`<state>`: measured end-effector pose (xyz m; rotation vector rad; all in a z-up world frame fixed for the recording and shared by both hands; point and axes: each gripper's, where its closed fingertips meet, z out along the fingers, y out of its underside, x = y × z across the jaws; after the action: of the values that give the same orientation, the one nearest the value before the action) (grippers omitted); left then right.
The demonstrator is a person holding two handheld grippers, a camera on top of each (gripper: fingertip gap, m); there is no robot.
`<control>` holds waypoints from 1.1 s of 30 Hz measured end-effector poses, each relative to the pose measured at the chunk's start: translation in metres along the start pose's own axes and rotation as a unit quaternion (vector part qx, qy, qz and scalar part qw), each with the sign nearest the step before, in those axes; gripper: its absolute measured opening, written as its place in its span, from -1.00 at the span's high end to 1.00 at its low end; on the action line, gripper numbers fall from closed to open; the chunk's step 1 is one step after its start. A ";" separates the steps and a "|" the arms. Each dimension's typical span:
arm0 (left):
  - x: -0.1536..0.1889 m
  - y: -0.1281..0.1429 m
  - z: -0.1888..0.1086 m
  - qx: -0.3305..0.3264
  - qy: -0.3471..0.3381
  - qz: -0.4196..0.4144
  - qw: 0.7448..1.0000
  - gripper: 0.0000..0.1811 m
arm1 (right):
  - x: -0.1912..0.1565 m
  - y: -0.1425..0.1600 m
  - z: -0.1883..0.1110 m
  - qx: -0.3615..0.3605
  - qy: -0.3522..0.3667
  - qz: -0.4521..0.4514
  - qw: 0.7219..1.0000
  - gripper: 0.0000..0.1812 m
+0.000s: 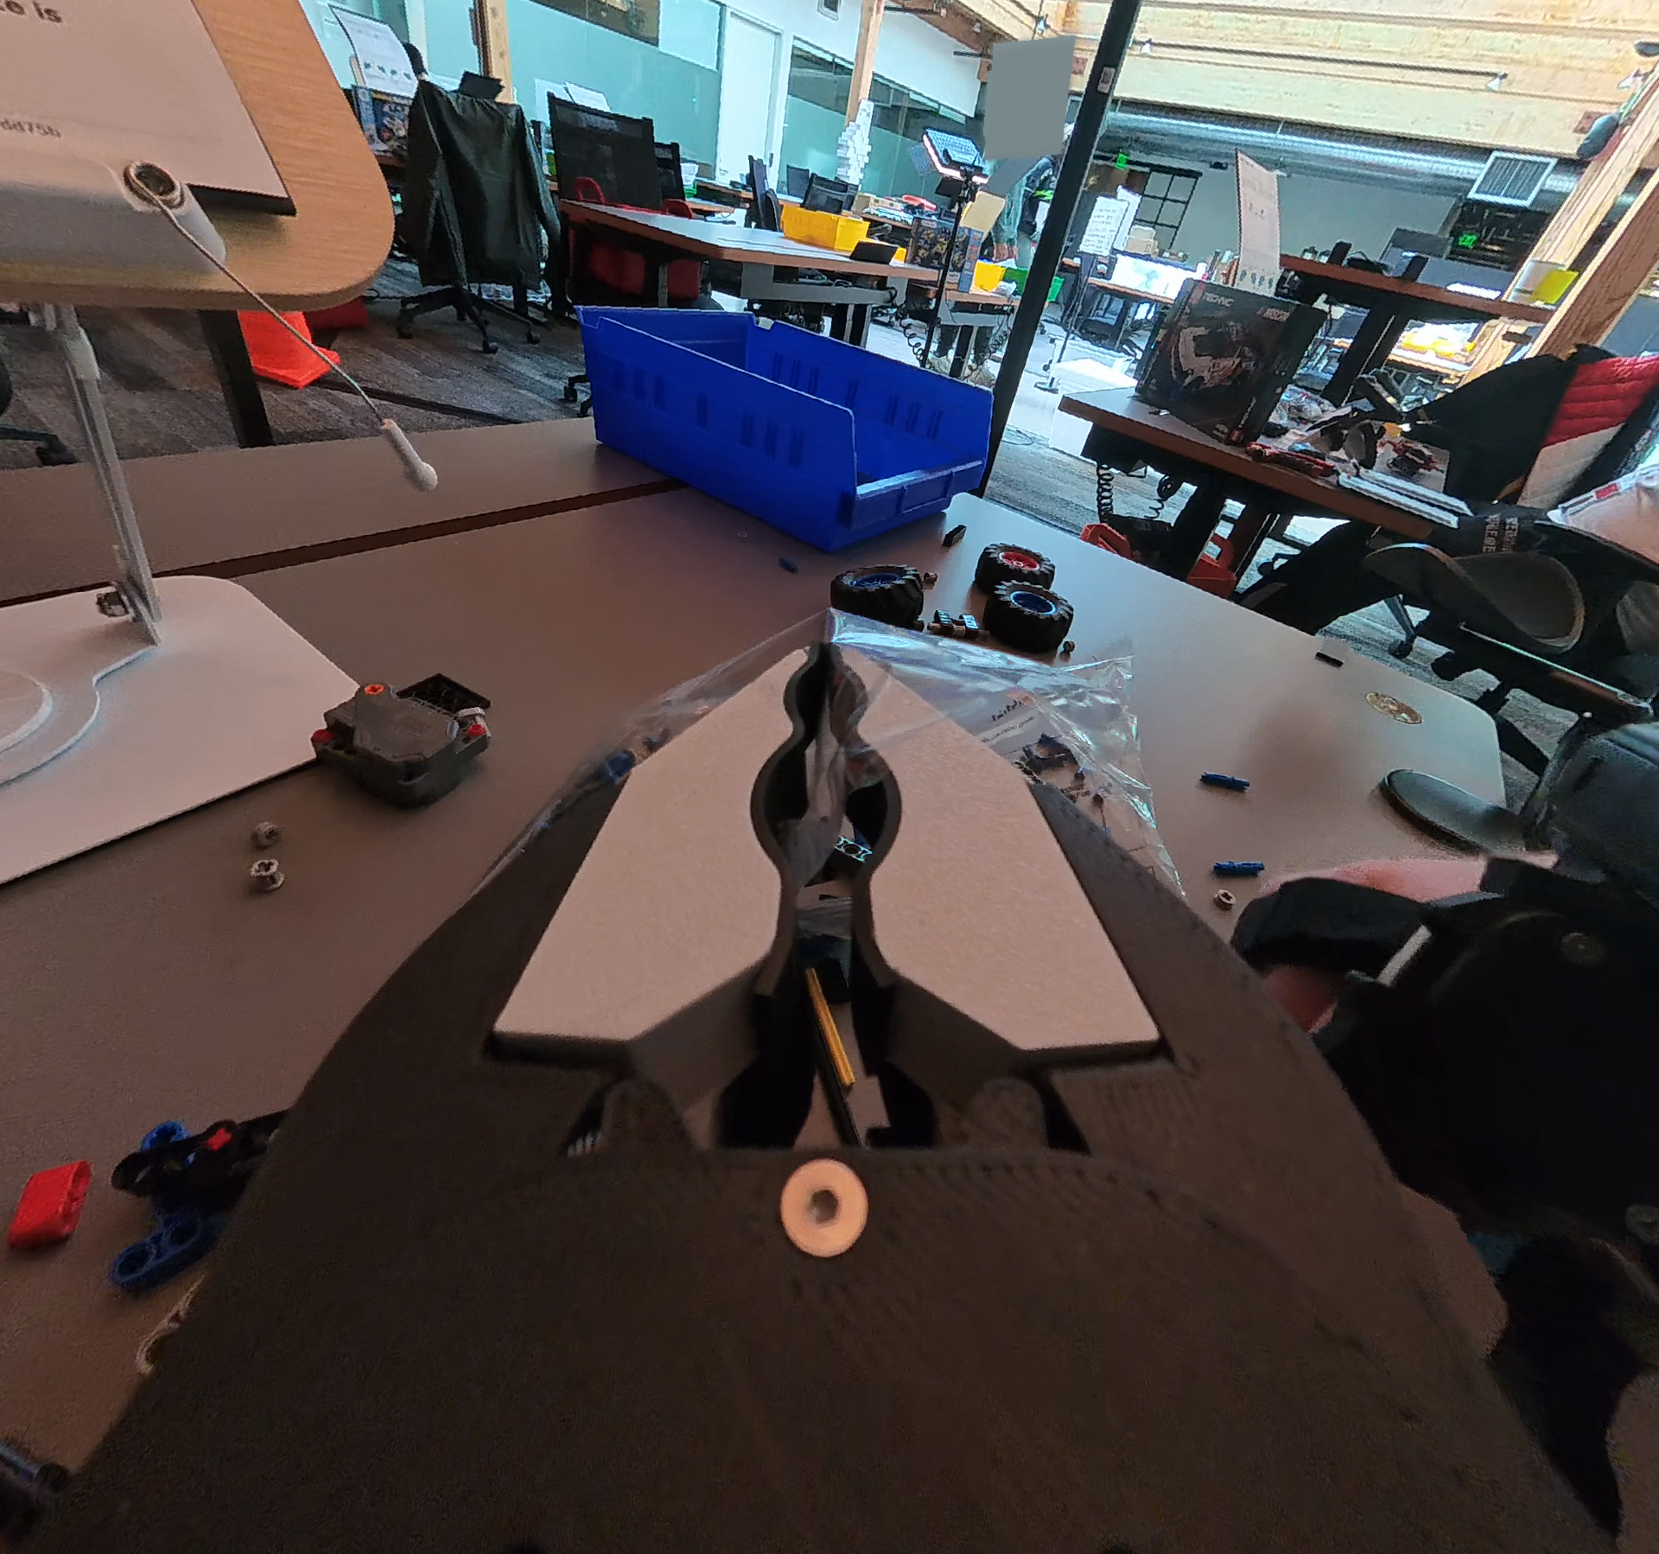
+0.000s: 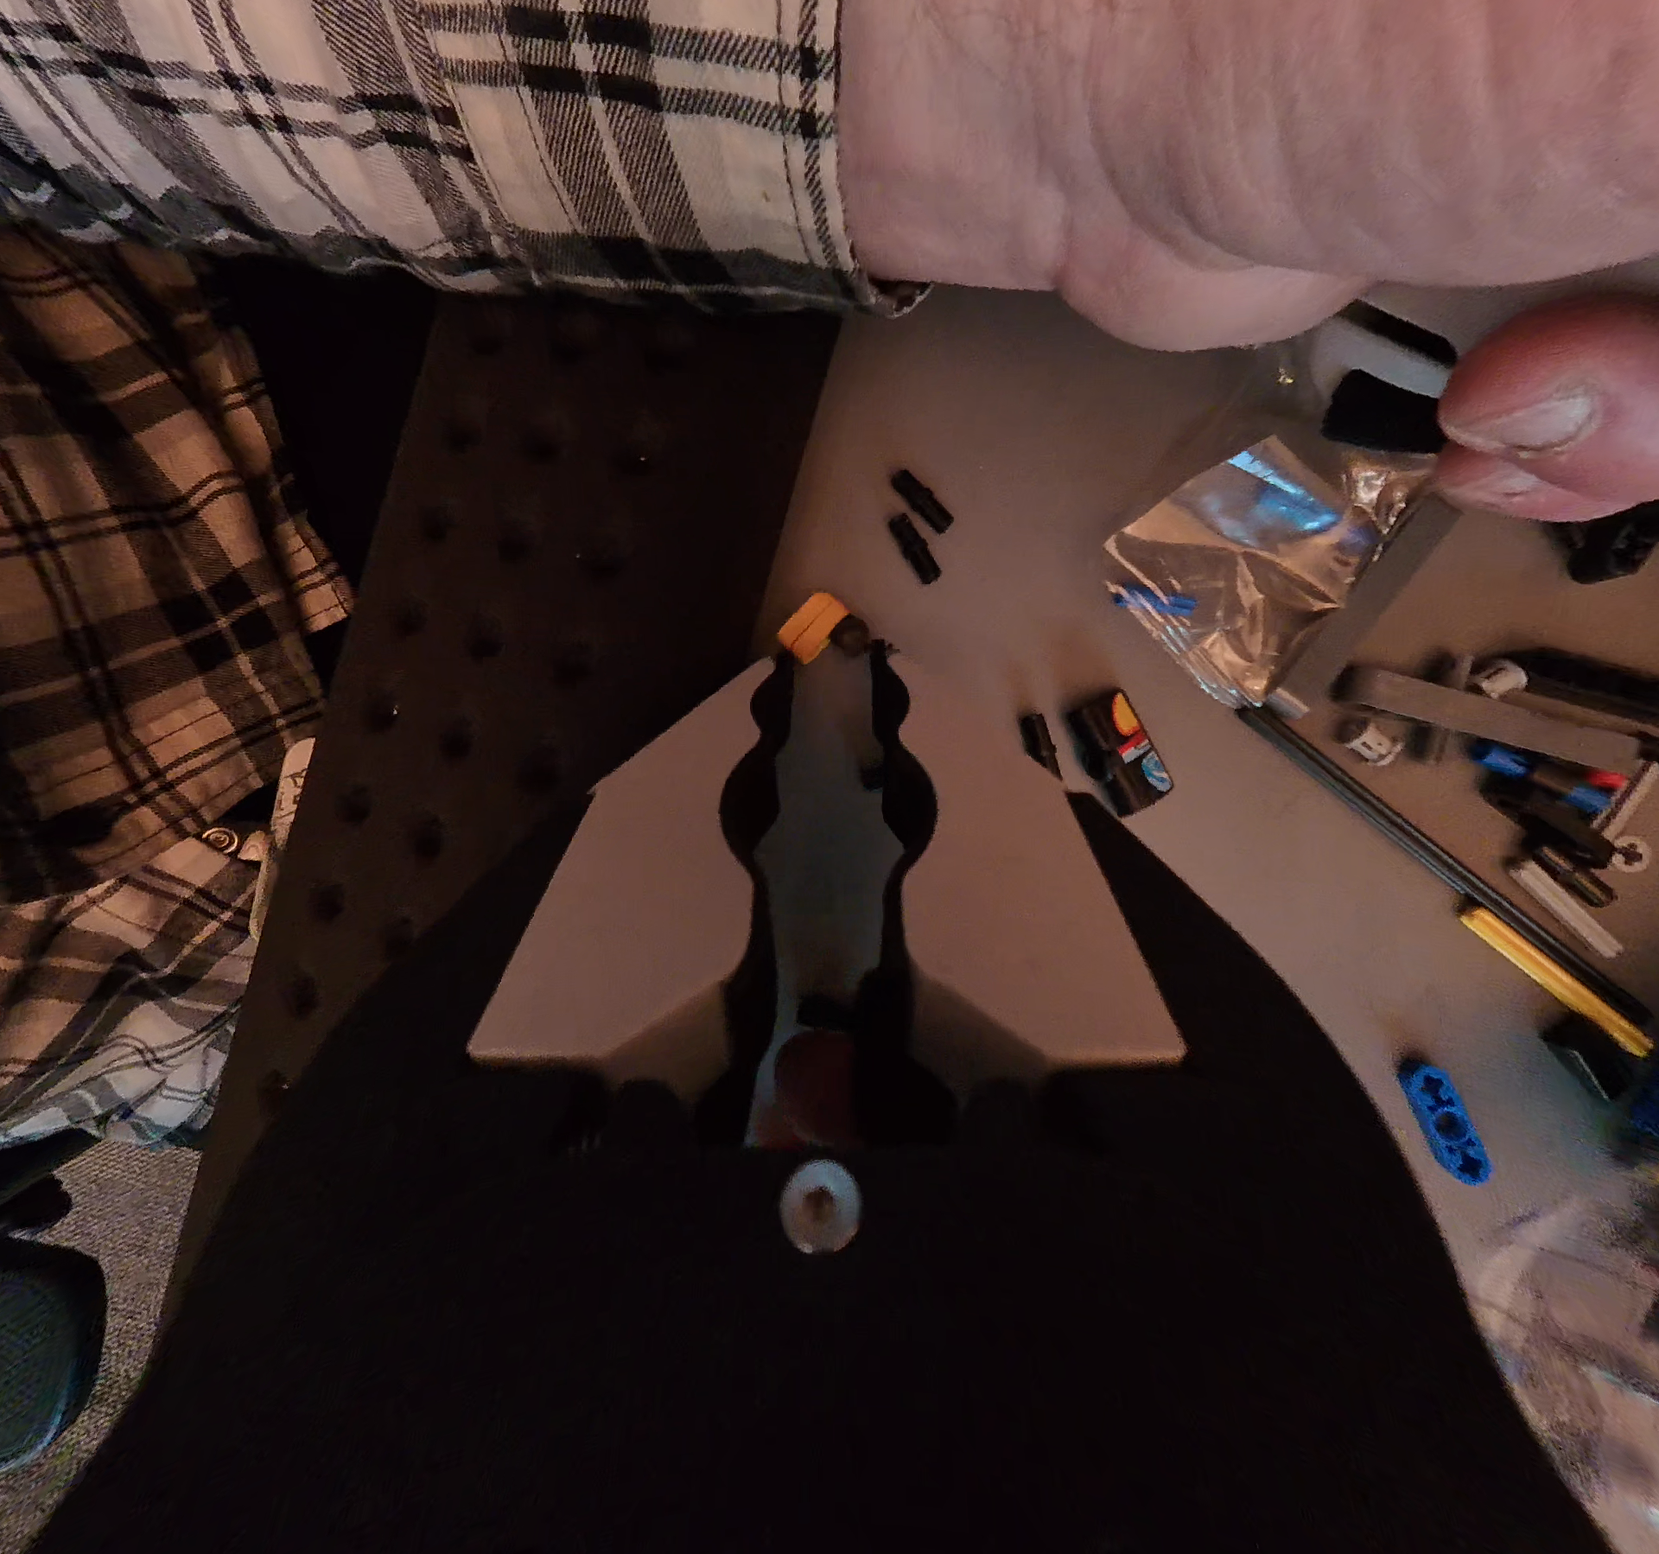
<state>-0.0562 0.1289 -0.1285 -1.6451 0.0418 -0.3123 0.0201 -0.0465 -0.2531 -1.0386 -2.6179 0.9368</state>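
My left gripper (image 1: 821,656) is shut on the edge of a clear plastic bag (image 1: 1032,707) of small building-toy parts and holds it just above the grey table (image 1: 583,613). In the right wrist view the same bag (image 2: 1257,568) hangs at the upper right under a person's hand (image 2: 1257,74). My right gripper (image 2: 830,660) is open with a narrow gap, empty, low over the table. A small yellow piece (image 2: 812,626) lies just beyond its left fingertip. Two black pins (image 2: 917,523) lie a little farther off. The right gripper also shows at the right edge of the left wrist view (image 1: 1481,972).
A blue bin (image 1: 781,415) stands at the back. Three toy wheels (image 1: 1023,613) lie near it. A grey motor block (image 1: 404,734) rests by a white stand base (image 1: 135,703). Loose beams, a yellow-black axle (image 2: 1544,972) and a blue beam (image 2: 1443,1120) lie to the right.
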 end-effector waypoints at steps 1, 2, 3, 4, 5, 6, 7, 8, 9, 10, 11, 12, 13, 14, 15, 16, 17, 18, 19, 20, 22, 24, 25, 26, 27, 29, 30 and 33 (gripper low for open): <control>0.000 0.000 0.000 0.001 0.000 0.000 1.000 1.00 | 0.000 -0.001 0.001 0.003 -0.002 0.002 1.000 0.84; 0.000 0.000 0.000 0.001 0.000 -0.001 1.000 1.00 | 0.000 -0.001 0.001 0.004 -0.004 0.003 1.000 0.85; 0.000 0.000 0.000 0.001 0.000 -0.002 1.000 1.00 | 0.001 -0.001 0.001 0.003 -0.003 0.004 1.000 0.82; -0.001 0.000 0.000 0.001 0.000 -0.002 1.000 1.00 | 0.002 -0.003 -0.001 0.006 -0.001 0.005 1.000 0.78; -0.001 0.000 0.000 0.001 0.000 -0.002 1.000 1.00 | 0.002 -0.006 -0.003 0.016 -0.002 0.008 1.000 0.76; 0.000 0.000 0.000 0.001 0.000 -0.002 1.000 1.00 | 0.001 -0.010 -0.005 0.025 -0.006 0.010 1.000 0.76; 0.000 0.000 0.000 0.001 0.000 -0.002 1.000 1.00 | 0.001 -0.011 -0.005 0.025 -0.007 0.009 1.000 0.77; 0.000 0.000 0.000 0.001 0.001 -0.002 1.000 1.00 | 0.002 -0.009 -0.002 0.014 -0.002 0.006 1.000 0.77; 0.000 0.000 0.000 0.000 0.001 -0.002 1.000 1.00 | 0.003 -0.006 0.000 0.002 0.002 0.001 1.000 0.78; 0.000 0.000 0.000 0.000 0.001 -0.002 1.000 1.00 | 0.003 -0.004 0.003 -0.004 0.002 -0.001 1.000 0.82; 0.000 0.000 0.000 0.001 0.001 -0.002 1.000 1.00 | 0.002 -0.005 0.005 -0.002 0.000 0.000 1.000 0.85; -0.001 0.000 0.000 0.001 0.000 -0.002 1.000 1.00 | 0.002 -0.005 0.006 0.000 -0.003 0.002 1.000 0.86; -0.001 0.000 0.000 0.002 0.000 -0.003 1.000 1.00 | 0.003 -0.005 0.006 0.001 -0.001 0.003 1.000 0.87; -0.001 -0.001 0.000 0.002 0.000 -0.003 1.000 1.00 | 0.005 -0.005 0.005 0.002 0.004 0.003 1.000 0.89; -0.001 -0.001 0.000 0.002 0.000 -0.003 1.000 1.00 | 0.006 -0.005 0.004 0.006 0.006 0.004 1.000 0.93; -0.001 -0.001 0.000 0.002 0.000 -0.003 1.000 1.00 | 0.005 -0.006 0.002 0.011 0.004 0.004 1.000 0.93; -0.001 -0.001 0.000 0.002 0.000 -0.003 1.000 1.00 | 0.005 -0.007 0.001 0.015 0.003 0.004 1.000 0.93; -0.001 -0.001 0.000 0.002 0.000 -0.004 1.000 1.00 | 0.007 -0.008 -0.002 0.017 0.008 0.003 1.000 0.94; -0.001 -0.001 0.000 0.002 0.000 -0.004 1.000 1.00 | 0.008 -0.009 -0.005 0.022 0.012 0.003 1.000 0.94; -0.001 -0.001 0.000 0.002 0.001 -0.004 1.000 1.00 | 0.007 -0.010 -0.007 0.028 0.011 0.004 1.000 0.95; -0.001 -0.001 0.000 0.003 0.000 -0.005 1.000 1.00 | 0.010 -0.011 -0.013 0.035 0.017 0.007 0.999 0.95; -0.002 -0.001 0.000 0.005 -0.001 -0.007 1.000 1.00 | 0.014 -0.010 -0.026 0.039 0.037 0.005 0.999 0.95; -0.003 -0.002 0.000 0.005 -0.002 -0.008 1.000 1.00 | 0.019 -0.011 -0.037 0.046 0.053 0.008 0.998 0.96; -0.003 -0.002 -0.001 0.006 -0.002 -0.009 1.000 1.00 | 0.025 -0.012 -0.051 0.057 0.071 0.014 0.996 0.95; -0.004 -0.002 0.000 0.007 -0.003 -0.009 1.000 1.00 | 0.032 -0.014 -0.067 0.072 0.091 0.020 0.993 0.96; -0.004 -0.003 0.000 0.007 -0.005 -0.008 1.000 1.00 | 0.052 -0.015 -0.101 0.096 0.147 0.036 0.984 1.00; -0.004 -0.003 0.000 0.007 -0.005 -0.009 1.000 1.00 | 0.062 -0.015 -0.115 0.102 0.171 0.044 0.979 1.00; -0.005 -0.002 0.001 0.007 -0.005 -0.010 1.000 1.00 | 0.092 -0.006 -0.138 0.074 0.245 0.047 0.966 1.00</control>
<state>-0.0612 0.1309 -0.1271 -1.6336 0.0147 -0.3190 -0.0001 0.0795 -0.1471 -1.1836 -2.0803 0.7580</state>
